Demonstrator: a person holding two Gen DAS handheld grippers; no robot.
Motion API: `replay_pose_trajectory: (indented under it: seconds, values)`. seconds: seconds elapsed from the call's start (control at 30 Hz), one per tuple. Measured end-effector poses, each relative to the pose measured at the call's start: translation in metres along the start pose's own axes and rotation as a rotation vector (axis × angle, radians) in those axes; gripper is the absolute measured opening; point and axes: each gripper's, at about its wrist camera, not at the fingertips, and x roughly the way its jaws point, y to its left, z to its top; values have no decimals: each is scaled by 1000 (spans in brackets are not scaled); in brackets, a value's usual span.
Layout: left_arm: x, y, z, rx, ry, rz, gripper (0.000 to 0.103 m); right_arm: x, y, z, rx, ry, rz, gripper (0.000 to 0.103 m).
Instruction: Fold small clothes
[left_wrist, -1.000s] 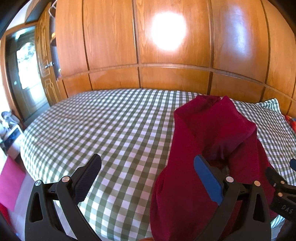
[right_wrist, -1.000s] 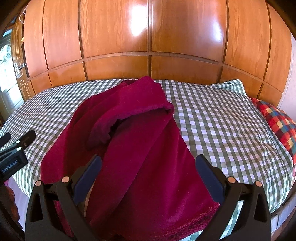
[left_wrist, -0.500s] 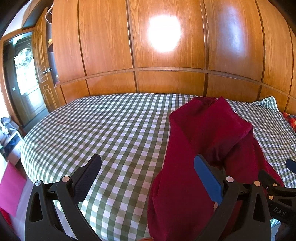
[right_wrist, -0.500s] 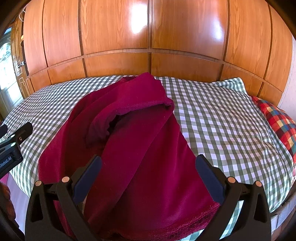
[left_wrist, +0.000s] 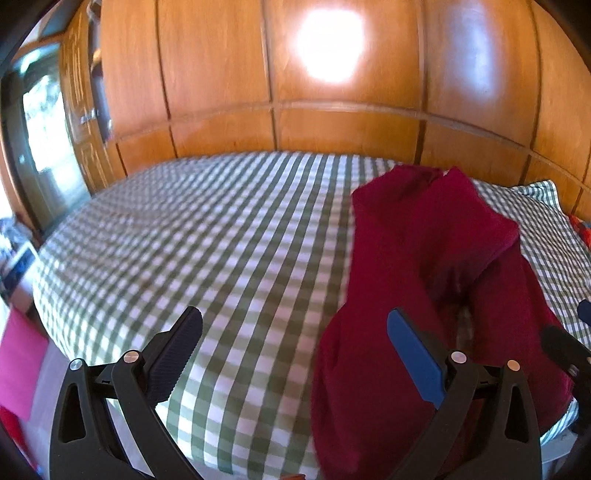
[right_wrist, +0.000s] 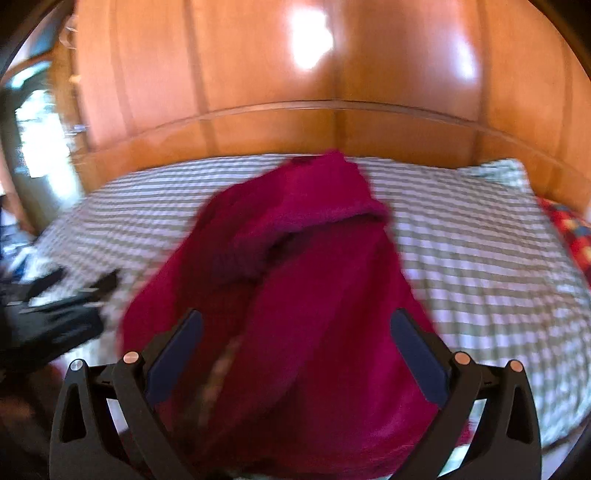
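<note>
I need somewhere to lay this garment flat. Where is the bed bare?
The widest bare stretch of checked bedspread lies left of the dark red garment, running back to the wooden panelling. A narrower bare strip lies right of it, bordered by the checked pillow and the multicoloured plaid fabric. The near middle is crowded: the garment sits between the open right gripper fingers.

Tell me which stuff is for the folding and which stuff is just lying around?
For the folding:
- dark red garment, rumpled on the bed
- left gripper, jaws open
- right gripper, jaws open

Just lying around:
- checked bedsheet under the garment
- checked pillow
- red patchwork cloth at the bed's edge
- wooden wall panels
</note>
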Motion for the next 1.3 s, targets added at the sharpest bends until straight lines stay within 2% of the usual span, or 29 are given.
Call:
replay_pose_trajectory:
  seconds: [0.07, 0.17, 0.2, 0.3, 0.37, 0.4, 0.47, 0.5, 0.6, 0.63, 0.7, 0.8, 0.87, 0.9, 0.93, 1.0, 1.07, 1.13, 1.2, 1.3]
  values:
    - [7, 19, -3, -50, 41, -1, 99, 2, 9, -1, -31, 31, 111, 100]
    - [13, 50, -6, -129, 69, 25, 99, 14, 26, -2, -80, 104, 224, 79]
    - [14, 58, -6, -149, 73, 34, 99, 22, 31, -3, -93, 140, 245, 73]
    - [13, 81, -6, -197, 72, 52, 99, 47, 38, -8, -106, 238, 268, 70]
    - [11, 90, -6, -214, 66, 53, 99, 61, 46, -15, -123, 297, 279, 63]
    - [11, 92, -7, -218, 65, 48, 99, 67, 51, -20, -136, 329, 295, 56]
    - [11, 92, -7, -220, 73, 35, 99, 65, 61, -25, -180, 334, 289, 50]
    - [13, 90, -7, -218, 74, 22, 99, 62, 68, -26, -214, 320, 287, 44]
    - [10, 81, -5, -188, 70, -36, 99, 57, 81, -24, -273, 271, 249, 7]
    - [7, 78, -3, -163, 60, -37, 99, 60, 80, -19, -246, 273, 275, 5]
    - [4, 77, -1, -151, 51, -49, 99, 68, 80, -6, -170, 290, 344, 5]
    - [-8, 81, 1, -146, 16, -119, 99, 86, 79, 19, 16, 330, 541, 4]
    - [-16, 86, 3, -145, -8, -118, 99, 96, 89, 30, 57, 360, 636, 9]
    - [-19, 91, 3, -161, -14, -116, 99, 102, 94, 30, 61, 380, 663, 21]
    - [-20, 95, 3, -175, -16, -118, 99, 107, 100, 30, 46, 397, 675, 47]
    - [-22, 103, 3, -195, -14, -115, 99, 105, 102, 27, 26, 387, 673, 57]
    - [-22, 107, 1, -195, -13, -111, 99, 102, 92, 26, 39, 368, 649, 60]
    - [-20, 105, 0, -191, -2, -137, 99, 96, 70, 26, 84, 331, 584, 61]
    - [-18, 100, 0, -181, 7, -174, 99, 93, 52, 22, 140, 320, 537, 61]
    - [-14, 76, 1, -113, 23, -228, 99, 108, 29, 11, 195, 348, 395, 56]
